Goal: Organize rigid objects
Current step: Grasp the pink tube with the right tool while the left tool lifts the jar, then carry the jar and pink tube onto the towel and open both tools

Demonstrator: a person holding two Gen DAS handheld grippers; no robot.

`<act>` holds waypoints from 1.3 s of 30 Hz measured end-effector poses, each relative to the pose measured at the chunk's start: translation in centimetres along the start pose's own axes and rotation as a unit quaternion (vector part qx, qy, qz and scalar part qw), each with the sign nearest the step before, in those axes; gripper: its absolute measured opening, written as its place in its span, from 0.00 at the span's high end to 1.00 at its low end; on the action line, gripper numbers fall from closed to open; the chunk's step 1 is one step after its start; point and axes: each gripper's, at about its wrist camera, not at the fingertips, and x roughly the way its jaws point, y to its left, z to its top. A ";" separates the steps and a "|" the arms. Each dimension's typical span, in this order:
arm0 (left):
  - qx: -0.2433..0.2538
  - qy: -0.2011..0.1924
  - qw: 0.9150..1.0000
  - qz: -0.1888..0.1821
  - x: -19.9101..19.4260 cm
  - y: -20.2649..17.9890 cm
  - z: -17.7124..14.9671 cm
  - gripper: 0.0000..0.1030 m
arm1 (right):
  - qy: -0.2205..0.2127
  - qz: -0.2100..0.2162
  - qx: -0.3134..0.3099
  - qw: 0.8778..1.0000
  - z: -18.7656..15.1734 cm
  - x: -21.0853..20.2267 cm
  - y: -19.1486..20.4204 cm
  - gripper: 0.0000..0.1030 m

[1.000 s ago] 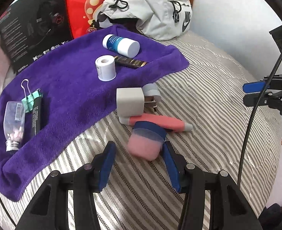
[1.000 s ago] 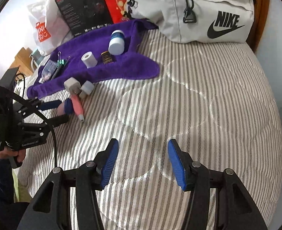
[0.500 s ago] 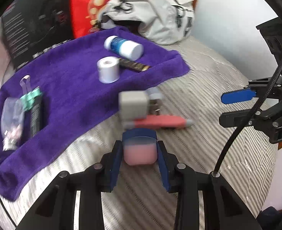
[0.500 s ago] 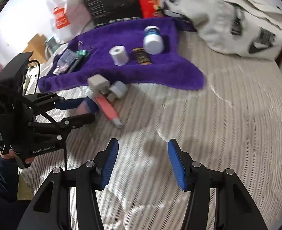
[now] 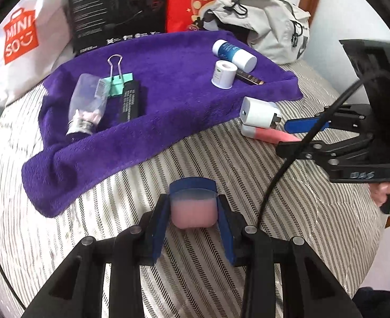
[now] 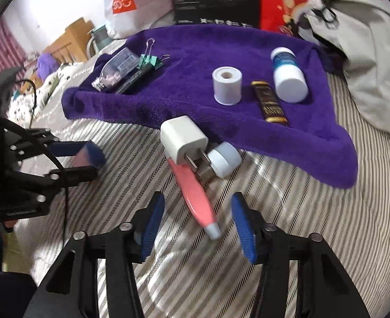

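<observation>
My left gripper [image 5: 193, 209] is shut on a pink jar with a blue lid [image 5: 193, 206], held above the striped bed; it also shows in the right wrist view [image 6: 87, 156]. My right gripper [image 6: 197, 220] is open, its fingers on either side of the tip end of a pink tube [image 6: 195, 196]. A white charger plug [image 6: 183, 140] lies across the tube's far end, next to a small white round container [image 6: 225, 159]. On the purple towel [image 5: 168, 100] lie a white tape roll [image 6: 226, 86], a dark tube [image 6: 269, 104], a blue-and-white bottle [image 6: 287, 76], a clear bottle [image 5: 87, 106] and a green binder clip [image 5: 116, 83].
A grey bag [image 5: 269, 23], a red package [image 5: 210, 0], a black box [image 5: 118, 8] and a white shopping bag [image 5: 25, 45] line the back of the bed. A person's hand [image 5: 385, 188] holds the right gripper's handle. Bare striped bedding [image 6: 327, 225] lies to the right.
My left gripper closed on the pink jar and drew it back away from the plug and tube. My right gripper swung left and forward until its open fingers straddle the pink tube.
</observation>
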 end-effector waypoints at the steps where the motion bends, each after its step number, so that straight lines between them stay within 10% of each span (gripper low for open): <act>1: -0.001 -0.001 1.000 0.000 0.0 0.1 0.0 0.67 | -0.001 -0.012 -0.011 1.000 0.0 0.1 0.3 0.64; 7: -0.004 0.000 1.000 0.003 0.1 0.0 0.1 0.67 | -0.021 -0.021 -0.031 0.999 -0.8 -0.2 1.5 0.80; 39: -0.044 -0.032 0.999 -0.005 -2.1 1.1 -0.1 0.67 | 0.004 0.011 0.020 1.000 -3.2 -3.0 0.0 0.84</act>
